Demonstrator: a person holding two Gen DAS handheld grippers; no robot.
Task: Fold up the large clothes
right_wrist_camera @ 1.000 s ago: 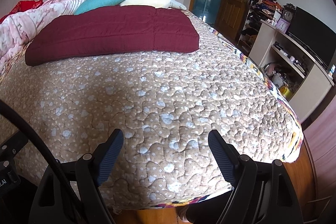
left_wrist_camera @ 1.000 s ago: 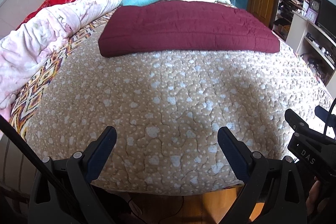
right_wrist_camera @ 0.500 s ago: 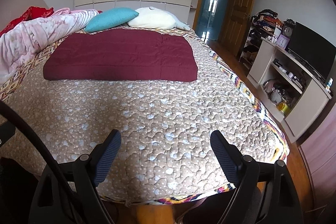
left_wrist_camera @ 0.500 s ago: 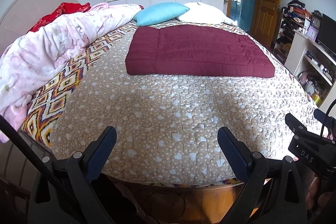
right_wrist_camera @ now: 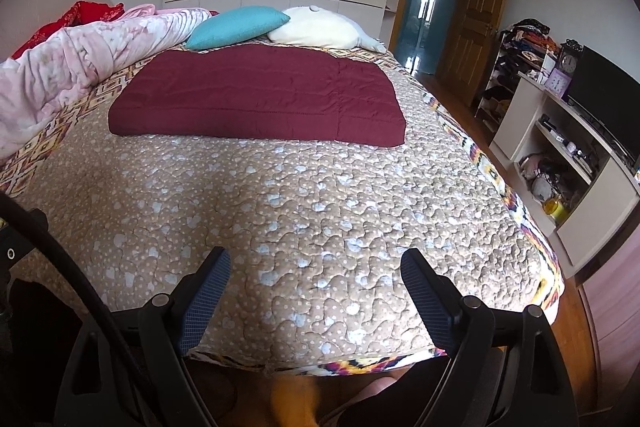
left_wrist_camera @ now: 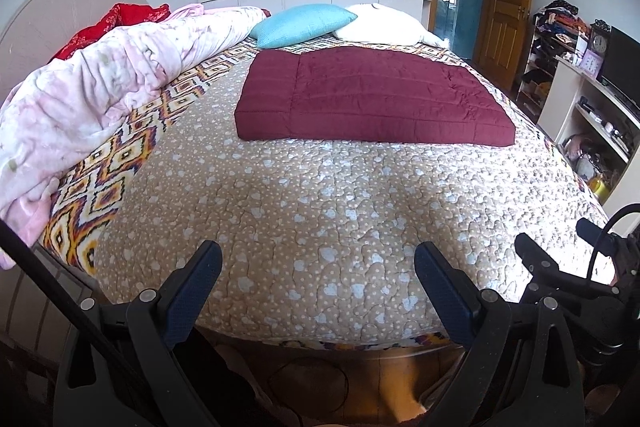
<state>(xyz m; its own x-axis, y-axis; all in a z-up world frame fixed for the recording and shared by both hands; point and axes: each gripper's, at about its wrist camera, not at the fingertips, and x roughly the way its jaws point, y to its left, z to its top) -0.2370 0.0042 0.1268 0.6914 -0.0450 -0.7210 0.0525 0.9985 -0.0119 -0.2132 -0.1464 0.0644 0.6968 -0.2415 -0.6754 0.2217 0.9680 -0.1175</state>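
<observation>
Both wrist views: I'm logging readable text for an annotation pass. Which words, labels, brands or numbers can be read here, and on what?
No text can be read in either view.
Round clock on the shelf unit: its dial numerals are too small to read.
Purple clock beside it: its face is too blurred to read.
Shelf clutter: no label legible.

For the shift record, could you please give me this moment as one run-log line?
maroon quilted garment: folded flat on bed | left gripper: jaws open, empty | right gripper: jaws open, empty | both at bed's near edge
</observation>
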